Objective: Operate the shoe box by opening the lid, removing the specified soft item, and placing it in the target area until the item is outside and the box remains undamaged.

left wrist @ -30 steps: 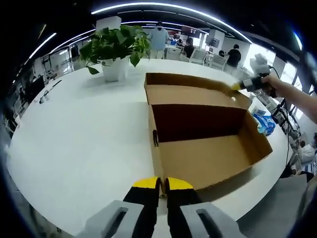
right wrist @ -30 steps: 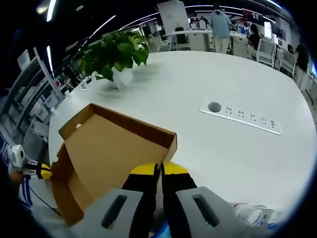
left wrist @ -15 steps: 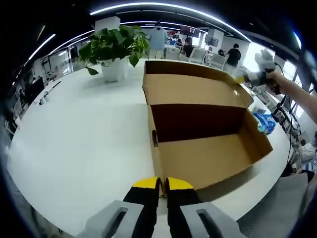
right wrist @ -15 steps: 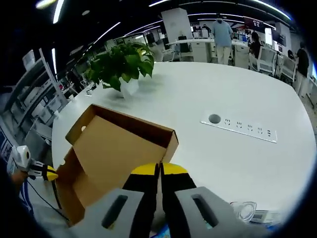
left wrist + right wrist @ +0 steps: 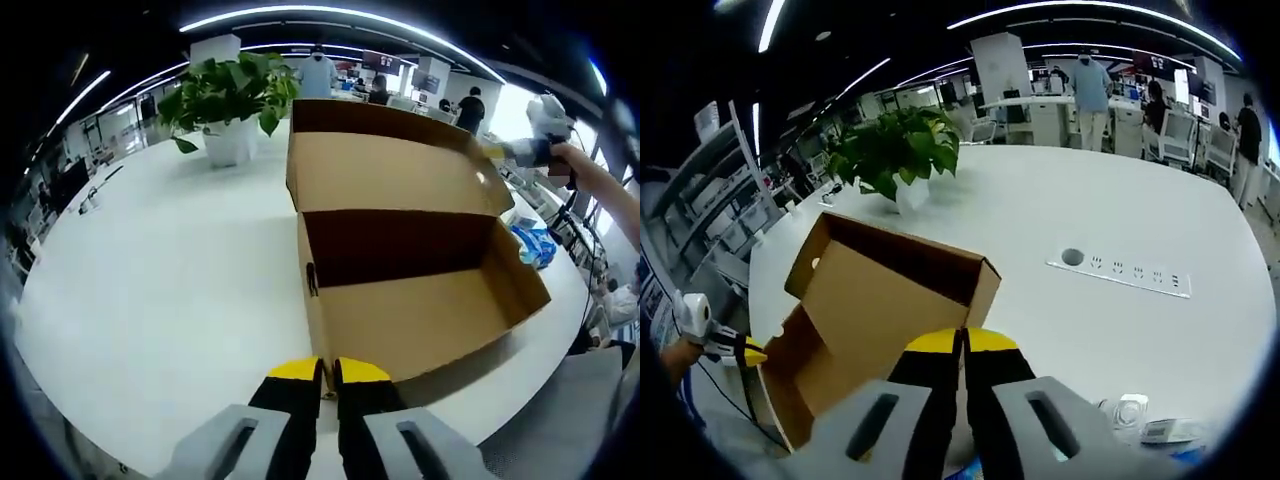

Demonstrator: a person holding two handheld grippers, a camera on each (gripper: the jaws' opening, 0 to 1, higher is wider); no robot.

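Left gripper (image 5: 327, 372): yellow-tipped jaws pressed together, nothing between them, parked just short of the near wall of the shoe box (image 5: 420, 310). Box lies directly ahead of this gripper, its long axis running across the view, left to right.

Lid (image 5: 390, 170): hinged on the far long edge, standing raised and leaning back. Right gripper (image 5: 495, 153) shows in the left gripper view at the lid's far right corner, at or touching its edge. Cannot tell whether it pinches the cardboard.

Right gripper view: right gripper (image 5: 962, 345) jaws look closed or nearly so, with the lid (image 5: 885, 295) directly beyond the tips; whether cardboard sits between them is hidden. Left gripper (image 5: 745, 350) shows at the box's far-left end from here.

Box interior: bare brown floor and dark back wall visible in the left gripper view. No soft item seen inside.

Beyond the box, next to the right gripper's side: a blue-and-white bundle (image 5: 530, 245) on the white table (image 5: 160, 270). Could be the soft item, already out; too small to be sure.

Potted plant (image 5: 232, 98) well beyond the box to the left. Cable grommet and socket strip (image 5: 1118, 272) ahead-right of the right gripper.

Judgement: the lid is the thing in hand now. Right gripper is the one on it; left is nearer the box body and best placed to steady it. Risk: creasing the hinge.
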